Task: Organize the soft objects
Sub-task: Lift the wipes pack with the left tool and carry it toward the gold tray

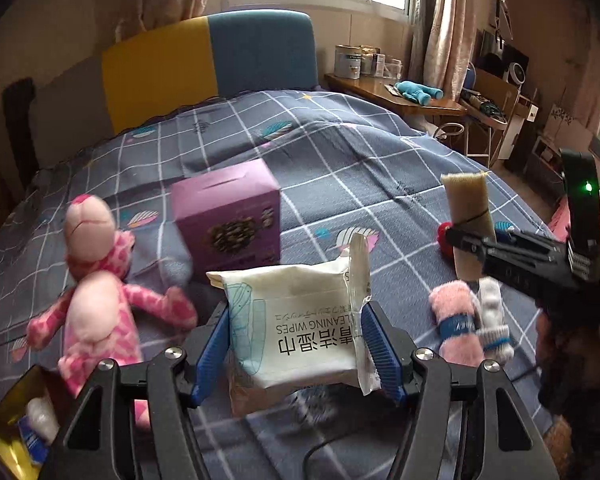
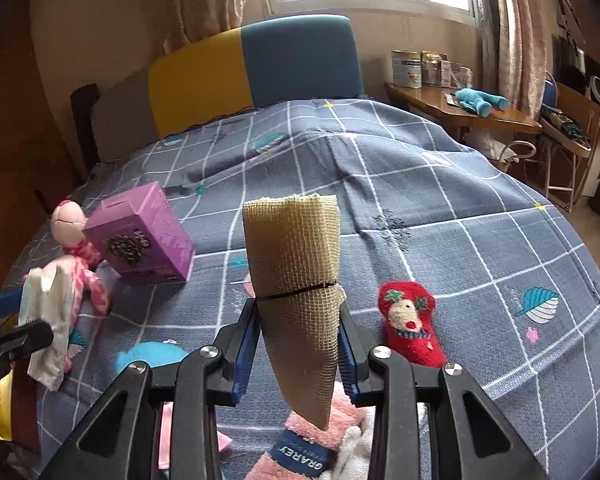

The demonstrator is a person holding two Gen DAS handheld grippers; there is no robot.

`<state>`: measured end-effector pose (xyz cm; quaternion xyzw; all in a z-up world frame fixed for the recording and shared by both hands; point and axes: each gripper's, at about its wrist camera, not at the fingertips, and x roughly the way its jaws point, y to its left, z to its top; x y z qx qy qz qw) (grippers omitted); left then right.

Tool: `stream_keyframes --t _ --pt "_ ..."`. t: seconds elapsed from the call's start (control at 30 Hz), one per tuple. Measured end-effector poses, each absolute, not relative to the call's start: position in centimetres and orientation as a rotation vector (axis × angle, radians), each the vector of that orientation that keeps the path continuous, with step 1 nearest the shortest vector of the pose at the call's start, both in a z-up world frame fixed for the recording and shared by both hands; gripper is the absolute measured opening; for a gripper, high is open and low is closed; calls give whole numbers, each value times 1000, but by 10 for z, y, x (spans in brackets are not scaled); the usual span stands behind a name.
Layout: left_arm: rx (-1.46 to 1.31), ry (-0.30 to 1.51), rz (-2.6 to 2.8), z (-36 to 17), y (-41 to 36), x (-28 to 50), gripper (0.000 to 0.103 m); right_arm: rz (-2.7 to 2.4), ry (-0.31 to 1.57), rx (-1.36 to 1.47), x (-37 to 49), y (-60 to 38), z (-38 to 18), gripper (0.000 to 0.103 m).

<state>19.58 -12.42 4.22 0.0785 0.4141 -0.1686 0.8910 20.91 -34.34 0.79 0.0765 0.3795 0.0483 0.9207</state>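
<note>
Wipes pack (image 1: 300, 324) between left gripper (image 1: 296, 344) pads

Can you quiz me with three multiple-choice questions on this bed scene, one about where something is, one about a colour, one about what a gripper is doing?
1. Where does the purple box sit?
A. on the bedspread beside the pink plush toy
B. on the wooden desk
C. on the floor

2. What colour is the reindeer sock?
A. blue
B. red
C. yellow

3. What is the left gripper doing?
A. hanging open with nothing between its fingers
B. clamped on the wipes pack
C. clamped on the reindeer sock

Answers: 1 A, the box stands on the checked bedspread next to the pink plush toy. 2 B, the sock is red with a reindeer face. 3 B, the blue pads press both sides of the wipes pack.
</note>
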Motion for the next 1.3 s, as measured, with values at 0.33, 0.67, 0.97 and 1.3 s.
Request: stream_keyframes --t 0.33,0.67,0.97,1.3 --pt "142 1094 -215 -46 -32 98 66 554 896 135 191 -270 0 35" --pt "88 1074 -219 -68 -31 90 80 659 1139 -74 147 -181 -45 35" --pt "131 1045 -214 -81 -35 81 78 599 1228 -75 158 -173 -78 46" --pt "89 999 -216 -69 -22 69 72 571 1133 -163 153 -160 -68 49"
